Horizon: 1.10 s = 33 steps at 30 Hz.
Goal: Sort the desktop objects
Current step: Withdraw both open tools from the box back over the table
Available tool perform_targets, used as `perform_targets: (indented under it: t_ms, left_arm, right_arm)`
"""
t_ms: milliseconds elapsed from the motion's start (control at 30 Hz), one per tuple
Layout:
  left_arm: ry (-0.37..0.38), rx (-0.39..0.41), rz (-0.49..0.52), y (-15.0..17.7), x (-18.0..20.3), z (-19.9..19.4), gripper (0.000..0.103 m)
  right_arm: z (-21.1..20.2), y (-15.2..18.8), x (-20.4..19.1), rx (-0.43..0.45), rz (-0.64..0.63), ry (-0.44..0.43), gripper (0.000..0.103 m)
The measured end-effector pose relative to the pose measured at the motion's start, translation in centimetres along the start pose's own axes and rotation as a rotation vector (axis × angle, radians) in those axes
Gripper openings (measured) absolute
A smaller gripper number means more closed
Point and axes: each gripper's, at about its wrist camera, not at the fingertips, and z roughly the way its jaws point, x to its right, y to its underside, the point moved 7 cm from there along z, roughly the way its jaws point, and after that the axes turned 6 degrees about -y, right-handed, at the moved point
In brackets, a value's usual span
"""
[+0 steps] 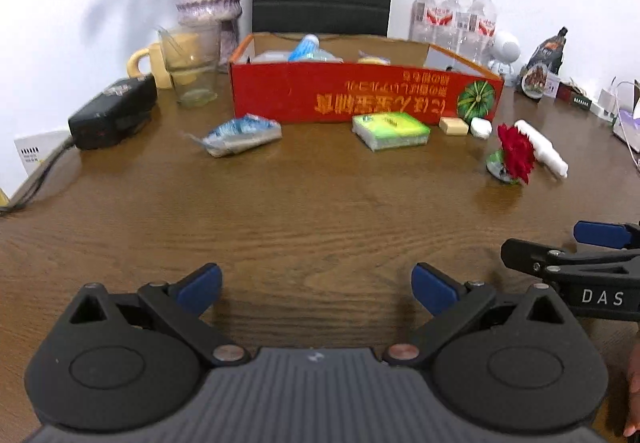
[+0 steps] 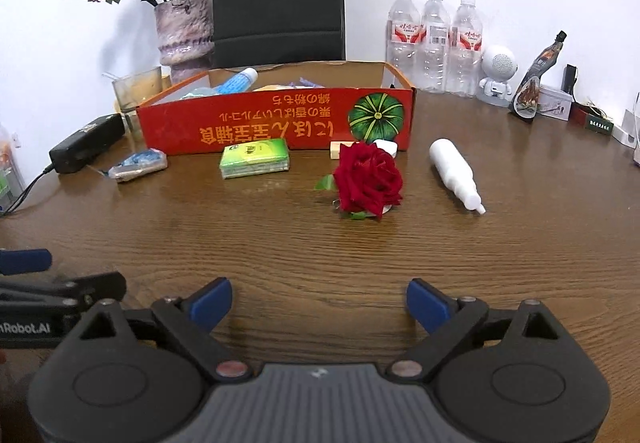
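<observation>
Here, my readout, nearest first.
Left gripper [image 1: 316, 289]: I had it low over the near edge of the table [image 1: 320, 203], blue fingers spread wide, nothing between them.
Right gripper [image 2: 319, 305]: I held it just beside the left one at the same near edge, fingers likewise spread apart and empty.
Red rose [image 2: 368, 179]: it lay on the bare wood past my right gripper, towards the middle of the table, a green leaf at its left side.
White bottle [image 2: 454, 171]: it lay on its side to the right of the rose, apart from it, nozzle pointing to the near edge.
Green tissue pack [image 2: 255, 158]: it sat flat just in front of the red box, left of the rose.
Blue-white packet [image 1: 240, 135]: it lay crumpled near the box's left front corner.
Tan block [image 1: 453, 126] and small white case [image 1: 481, 128]: both sat side by side against the box front, behind the rose.
Red box [image 2: 276, 123]: it stood open across the far middle of the table, already holding a blue tube [image 2: 238, 81] and other items I could not make out.
Black adapter [image 2: 86, 147]: it sat at the left edge, its cable trailing off.
Far edge: a vase [image 2: 184, 35] of dried roses, a glass [image 1: 192, 63], three water bottles [image 2: 434, 39] and a white robot figure [image 2: 498, 75].
</observation>
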Motion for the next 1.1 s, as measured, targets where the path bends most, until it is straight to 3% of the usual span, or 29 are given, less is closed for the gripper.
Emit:
perform_targets:
  t_ms: [300, 1100]
  left_arm:
    - [-0.020, 0.006, 0.021, 0.31, 0.28, 0.17, 0.103]
    - [-0.015, 0.005, 0.018, 0.19, 0.19, 0.29, 0.103]
  right_arm:
    - [0.51, 0.39, -0.33, -0.038, -0.022, 0.017, 0.103]
    - [0.74, 0.25, -0.23, -0.041, -0.018, 0.022, 0.103]
